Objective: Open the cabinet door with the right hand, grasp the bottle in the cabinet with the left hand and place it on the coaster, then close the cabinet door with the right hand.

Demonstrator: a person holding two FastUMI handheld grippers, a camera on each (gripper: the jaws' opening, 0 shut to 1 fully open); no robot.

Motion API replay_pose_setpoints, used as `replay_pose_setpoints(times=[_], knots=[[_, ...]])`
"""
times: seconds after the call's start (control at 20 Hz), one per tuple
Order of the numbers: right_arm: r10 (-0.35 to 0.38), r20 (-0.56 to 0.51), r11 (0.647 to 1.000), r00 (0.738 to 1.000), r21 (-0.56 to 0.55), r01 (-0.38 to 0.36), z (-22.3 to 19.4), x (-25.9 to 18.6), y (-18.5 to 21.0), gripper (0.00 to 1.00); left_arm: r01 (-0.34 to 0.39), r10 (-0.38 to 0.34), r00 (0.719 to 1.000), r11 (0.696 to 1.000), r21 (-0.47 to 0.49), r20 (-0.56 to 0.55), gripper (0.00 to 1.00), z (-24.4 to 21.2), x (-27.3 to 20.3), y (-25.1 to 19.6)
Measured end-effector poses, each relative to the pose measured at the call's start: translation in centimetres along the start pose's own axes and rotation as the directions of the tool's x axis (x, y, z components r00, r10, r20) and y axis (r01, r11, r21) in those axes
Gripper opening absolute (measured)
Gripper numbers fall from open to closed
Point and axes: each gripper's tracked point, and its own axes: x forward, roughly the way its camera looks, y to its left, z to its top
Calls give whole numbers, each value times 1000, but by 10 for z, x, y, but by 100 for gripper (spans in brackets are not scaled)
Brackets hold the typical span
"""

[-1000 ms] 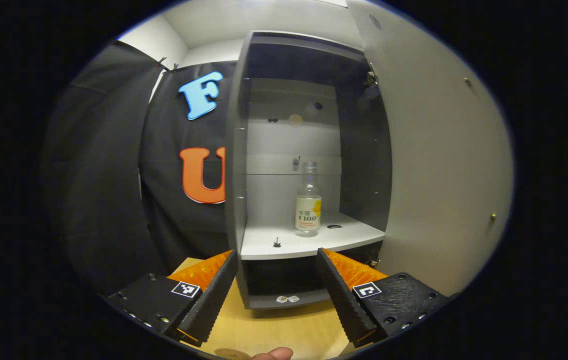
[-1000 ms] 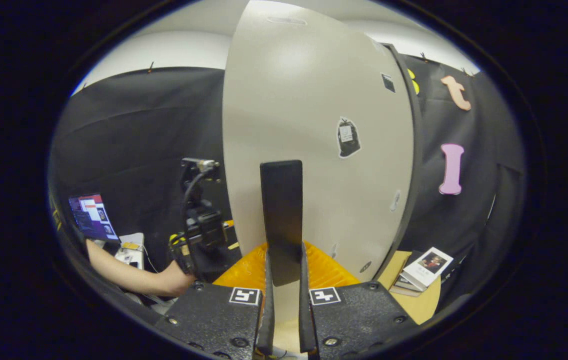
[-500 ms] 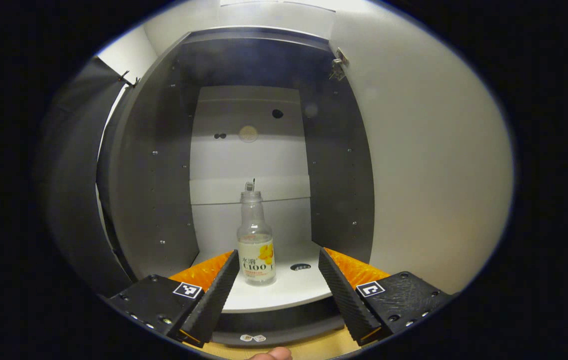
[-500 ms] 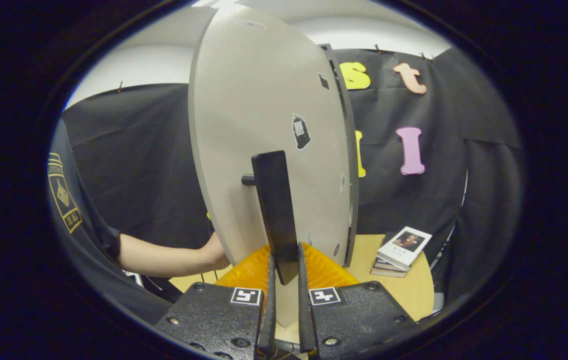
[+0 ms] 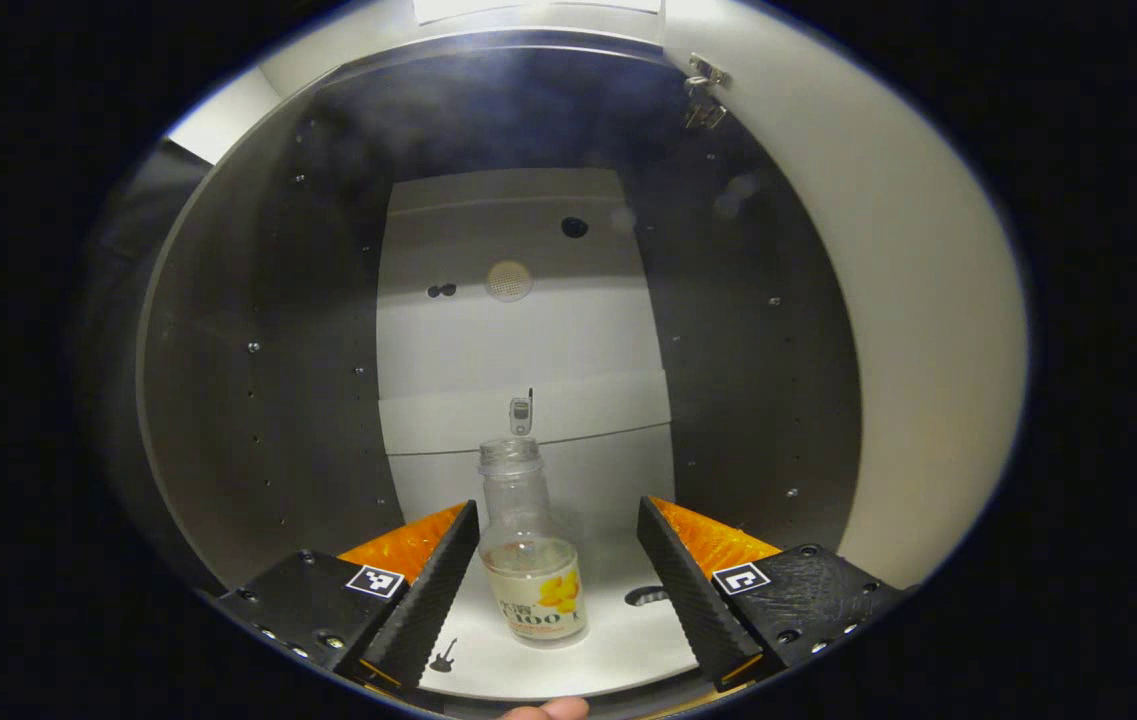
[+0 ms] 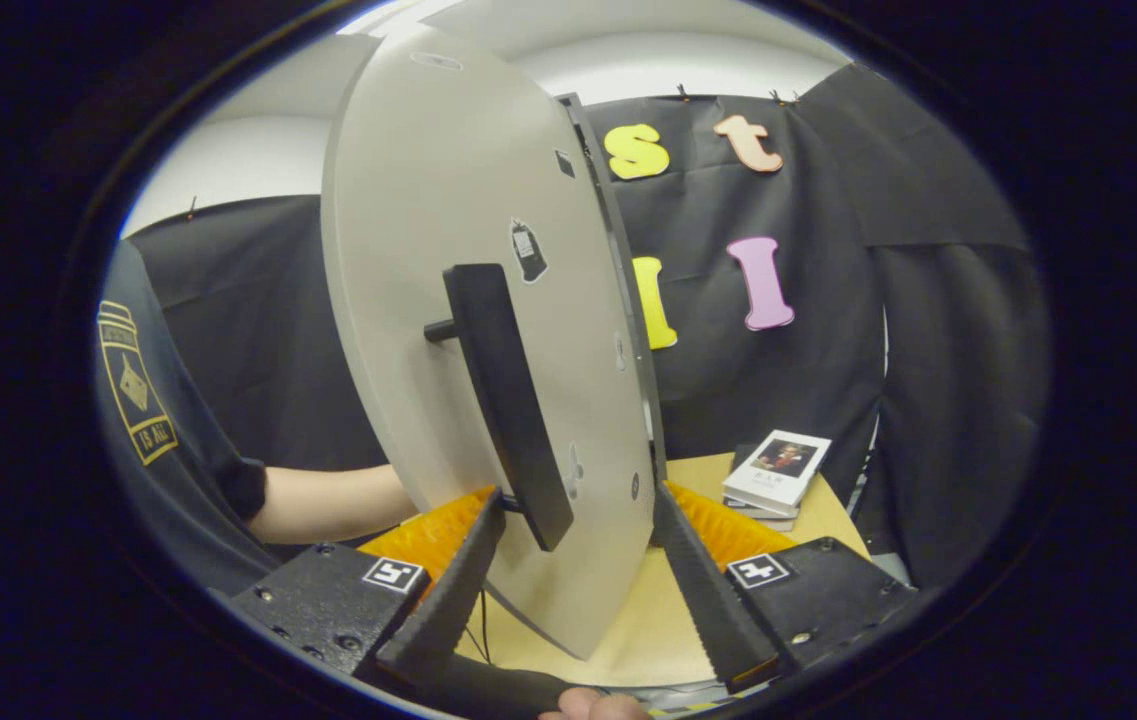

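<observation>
In the left gripper view a clear bottle (image 5: 531,560) with a yellow-printed label stands upright on the white shelf (image 5: 618,650) inside the open cabinet. My left gripper (image 5: 558,590) is open, and the bottle's lower half stands between its fingers, closer to the left one, with no contact visible. In the right gripper view the pale cabinet door (image 6: 468,330) stands swung open with its dark bar handle (image 6: 506,400). My right gripper (image 6: 578,580) is open. The handle's lower end lies between its spread fingers, near the left one, not pressed.
Dark side walls (image 5: 258,380) of the cabinet close in on both sides of the bottle, and the open door's inner face (image 5: 928,330) lies to the right. A person's arm (image 6: 328,500) reaches behind the door. Stacked books (image 6: 776,470) lie on the wooden table (image 6: 648,630).
My left gripper has moved forward into the cabinet until the bottle stands between its fingers. My right gripper has opened and let go of the door handle, and the door has swung further open.
</observation>
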Motion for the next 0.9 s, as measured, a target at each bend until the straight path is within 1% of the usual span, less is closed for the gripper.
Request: replay_pose_setpoints(times=[0.05,0.1,0.2,0.3,0.45,0.6,0.65,0.75,0.8,0.85,0.9], knots=[[-13,6,1000,1000,-7,13,1,-2,-2,97,-5,5,1000,1000,-17,-8,96,-3,6,0],[-28,11,1000,1000,-12,28,2,-3,-5,98,-10,9,1000,1000,-29,-10,96,-5,10,0],[-55,23,998,998,-5,55,3,-7,-11,98,-21,21,1000,1000,-22,-10,96,-5,21,3],[-70,35,997,997,32,69,-2,-13,-21,98,-29,29,999,999,-16,-34,96,-11,28,4],[-91,48,993,995,77,87,-2,-14,-34,98,-73,71,996,997,-28,-45,96,-14,39,13],[-121,59,988,991,105,114,-1,-17,-48,98,-91,87,992,995,-44,-88,96,-25,46,15],[-133,64,985,989,117,125,-1,-19,-54,98,-108,104,991,994,-36,-89,95,-24,46,20],[-165,74,978,984,143,153,-2,-21,-69,98,-113,107,989,992,-60,-102,70,-23,45,17],[-185,77,972,980,160,171,-3,-23,-78,98,-96,88,991,992,-79,-105,70,-21,43,14],[-208,80,964,975,183,191,-4,-25,-87,98,-46,37,995,994,-99,-91,66,-17,41,5],[-223,83,956,971,212,201,-4,-25,-96,98,-22,14,997,994,-103,-74,66,-11,39,0]])
